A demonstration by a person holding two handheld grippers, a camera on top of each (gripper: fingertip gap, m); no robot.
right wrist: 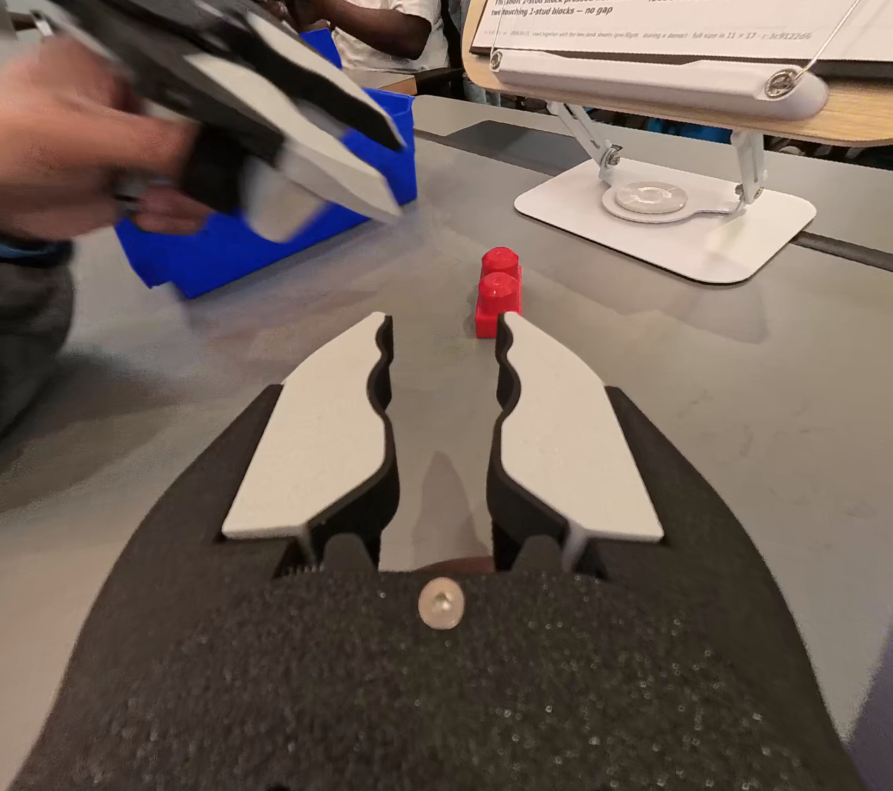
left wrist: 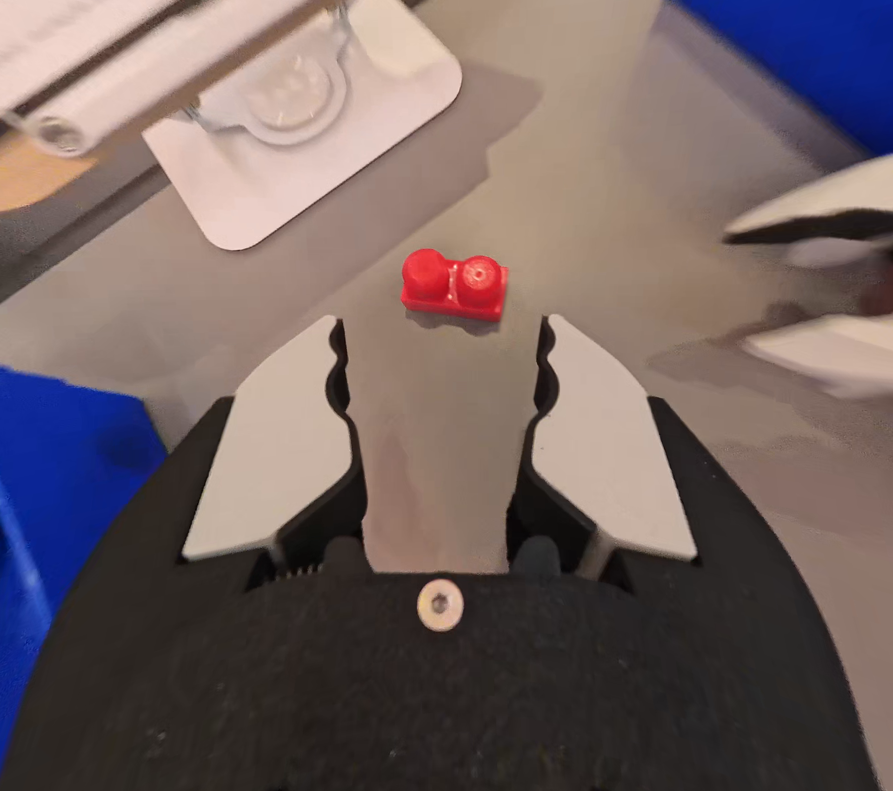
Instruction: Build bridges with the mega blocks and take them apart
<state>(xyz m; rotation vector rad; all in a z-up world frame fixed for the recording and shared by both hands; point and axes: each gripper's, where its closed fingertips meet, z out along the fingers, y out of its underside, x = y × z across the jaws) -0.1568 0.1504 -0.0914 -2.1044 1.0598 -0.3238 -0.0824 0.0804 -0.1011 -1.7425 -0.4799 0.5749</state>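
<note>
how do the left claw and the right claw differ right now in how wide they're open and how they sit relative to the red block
The left claw is spread wider than the right claw, though both are open and empty. The small red two-stud plastic block lies just beyond the left claw's tips, roughly centred on the gap; from the right claw it sits off-centre, by its right fingertip. Both claws share white fingers with black pads, and neither grips the block.
</note>
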